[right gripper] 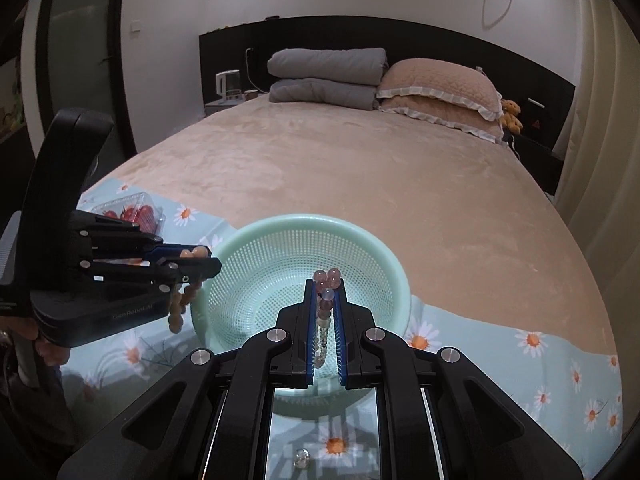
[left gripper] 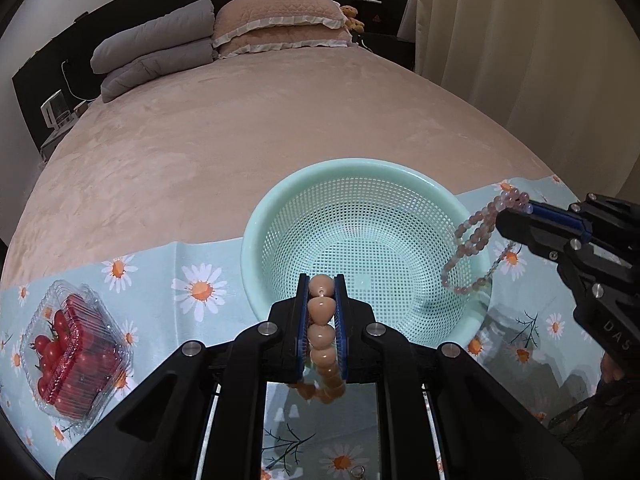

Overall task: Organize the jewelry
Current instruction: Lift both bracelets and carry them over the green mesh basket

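1. Here, the left gripper (left gripper: 322, 285) pinches a strand of smooth, glossy peach beads (left gripper: 322, 332) at the near rim of the mint perforated plastic basket (left gripper: 280, 216).
2. The right gripper (right gripper: 325, 282) clamps translucent pink round beads (right gripper: 328, 276), looped above the basket's right edge.
3. The basket's meshed bowl lies open beneath both.

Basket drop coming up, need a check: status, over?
Left gripper shut on peach bracelet. Right gripper shut on pink bracelet. Basket empty, unobstructed.
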Action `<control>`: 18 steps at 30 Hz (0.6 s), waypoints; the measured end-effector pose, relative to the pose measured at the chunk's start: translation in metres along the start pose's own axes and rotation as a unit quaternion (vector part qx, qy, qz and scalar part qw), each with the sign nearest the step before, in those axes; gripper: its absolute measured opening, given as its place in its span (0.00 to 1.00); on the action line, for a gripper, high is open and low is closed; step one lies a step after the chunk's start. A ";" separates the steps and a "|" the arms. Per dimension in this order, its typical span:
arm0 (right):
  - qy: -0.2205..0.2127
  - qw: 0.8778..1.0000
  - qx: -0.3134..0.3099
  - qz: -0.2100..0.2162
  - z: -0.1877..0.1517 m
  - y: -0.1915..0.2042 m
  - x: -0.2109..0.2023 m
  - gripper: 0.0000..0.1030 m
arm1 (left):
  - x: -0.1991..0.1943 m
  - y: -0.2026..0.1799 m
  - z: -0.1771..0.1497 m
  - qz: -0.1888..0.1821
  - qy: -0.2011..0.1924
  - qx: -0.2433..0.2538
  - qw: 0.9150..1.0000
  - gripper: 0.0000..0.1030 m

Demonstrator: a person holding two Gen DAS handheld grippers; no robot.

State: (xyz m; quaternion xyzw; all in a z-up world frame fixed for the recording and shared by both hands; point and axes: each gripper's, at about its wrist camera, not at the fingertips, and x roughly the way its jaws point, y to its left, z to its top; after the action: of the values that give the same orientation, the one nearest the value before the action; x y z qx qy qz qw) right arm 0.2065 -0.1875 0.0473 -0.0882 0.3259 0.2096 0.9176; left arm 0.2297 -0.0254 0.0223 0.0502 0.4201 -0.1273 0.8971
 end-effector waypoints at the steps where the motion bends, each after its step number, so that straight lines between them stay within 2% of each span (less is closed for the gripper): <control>1: 0.004 1.000 0.001 0.001 -0.002 -0.001 0.005 0.08 | 0.002 0.000 0.003 0.001 0.000 0.002 1.000 0.12; 10: 0.028 0.999 0.021 0.012 -0.009 -0.011 0.039 0.08 | 0.014 -0.002 0.030 -0.014 -0.010 0.002 1.000 0.12; 15: 0.036 0.999 0.027 0.015 -0.013 -0.014 0.050 0.08 | 0.028 -0.002 0.033 -0.025 0.001 -0.003 1.000 0.12; 18: 0.043 0.999 0.026 0.014 -0.015 -0.016 0.056 0.09 | 0.037 -0.005 0.029 -0.016 0.014 0.006 1.000 0.12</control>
State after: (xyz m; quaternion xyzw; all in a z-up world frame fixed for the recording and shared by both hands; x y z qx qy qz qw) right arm 0.2445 -0.1880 0.0007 -0.0691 0.3720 0.2100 0.9015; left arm 0.2725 -0.0431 0.0121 0.0508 0.4322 -0.1438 0.8888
